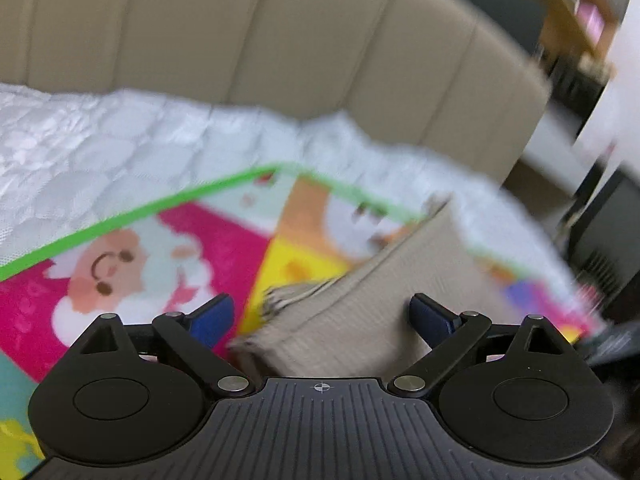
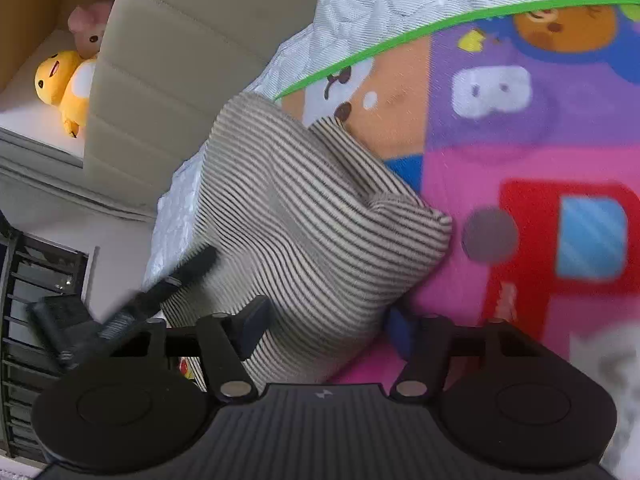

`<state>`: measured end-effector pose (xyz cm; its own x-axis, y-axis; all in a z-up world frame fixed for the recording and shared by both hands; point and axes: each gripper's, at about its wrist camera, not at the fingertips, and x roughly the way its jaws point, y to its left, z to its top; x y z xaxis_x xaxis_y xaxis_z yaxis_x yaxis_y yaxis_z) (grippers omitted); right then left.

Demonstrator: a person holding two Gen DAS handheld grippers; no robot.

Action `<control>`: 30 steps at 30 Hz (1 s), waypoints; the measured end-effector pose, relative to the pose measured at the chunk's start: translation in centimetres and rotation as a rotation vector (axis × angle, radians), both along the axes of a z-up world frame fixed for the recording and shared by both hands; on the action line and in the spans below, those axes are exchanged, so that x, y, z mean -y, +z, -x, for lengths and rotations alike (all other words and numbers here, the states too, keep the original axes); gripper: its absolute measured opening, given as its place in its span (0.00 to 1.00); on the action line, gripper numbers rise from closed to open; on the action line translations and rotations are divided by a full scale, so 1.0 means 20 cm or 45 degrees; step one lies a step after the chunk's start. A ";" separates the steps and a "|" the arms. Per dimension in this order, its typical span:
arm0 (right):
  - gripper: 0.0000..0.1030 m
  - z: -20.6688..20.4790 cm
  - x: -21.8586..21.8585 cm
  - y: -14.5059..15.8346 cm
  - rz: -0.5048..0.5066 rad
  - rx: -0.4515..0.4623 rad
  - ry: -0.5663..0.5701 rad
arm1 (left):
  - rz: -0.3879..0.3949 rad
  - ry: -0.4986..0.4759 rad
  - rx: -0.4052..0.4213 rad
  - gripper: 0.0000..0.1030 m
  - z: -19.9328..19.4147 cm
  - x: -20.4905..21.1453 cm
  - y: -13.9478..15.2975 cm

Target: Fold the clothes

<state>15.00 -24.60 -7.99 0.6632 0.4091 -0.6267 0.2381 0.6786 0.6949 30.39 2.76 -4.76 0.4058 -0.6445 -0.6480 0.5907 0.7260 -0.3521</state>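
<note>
A beige and dark striped garment point(image 2: 304, 216) lies bunched and folded at the edge of a colourful cartoon play mat point(image 2: 520, 184) on a bed. My right gripper point(image 2: 326, 330) is open, its fingers straddling the garment's near edge. In the left wrist view the same garment point(image 1: 360, 312) lies between the open blue fingers of my left gripper point(image 1: 322, 312), which hovers just over it. The view is blurred. The left gripper also shows as a dark shape at the garment's left side in the right wrist view point(image 2: 160, 292).
The mat point(image 1: 168, 248) has a green border and lies on a white quilted mattress point(image 1: 100, 140). A beige padded headboard point(image 1: 280, 40) stands behind. Plush toys point(image 2: 64, 80) sit on a ledge beyond it. A dark rack point(image 2: 28, 300) stands beside the bed.
</note>
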 end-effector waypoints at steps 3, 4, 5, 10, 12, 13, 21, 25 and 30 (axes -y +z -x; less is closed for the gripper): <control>0.55 -0.11 0.03 0.01 0.079 0.038 0.047 | 0.060 0.007 -0.102 0.96 -0.05 -0.02 -0.07; 0.55 -0.14 0.04 0.02 0.106 0.051 0.063 | 0.082 0.014 -0.130 0.95 -0.06 -0.02 -0.09; 0.55 -0.18 0.05 0.02 0.132 0.063 0.078 | 0.087 0.017 -0.135 0.95 -0.05 -0.02 -0.09; 0.64 -0.47 -0.02 0.10 0.433 0.119 0.365 | 0.076 0.020 -0.150 0.94 0.04 0.04 -0.09; 0.68 -0.51 -0.02 0.13 0.474 0.128 0.395 | 0.079 0.033 -0.167 0.94 0.09 0.06 -0.08; 0.70 -0.52 -0.02 0.15 0.487 0.132 0.401 | 0.088 0.040 -0.185 0.94 0.11 0.07 -0.08; 0.81 -0.32 0.03 0.20 0.567 0.196 0.432 | 0.061 -0.157 -0.288 0.94 0.49 0.22 -0.08; 0.98 -0.18 0.07 0.23 0.570 0.201 0.424 | 0.043 -0.213 -0.241 0.94 0.63 0.18 0.00; 1.00 -0.02 0.08 0.17 0.509 0.185 0.370 | 0.130 0.079 -0.193 0.96 0.58 0.00 0.11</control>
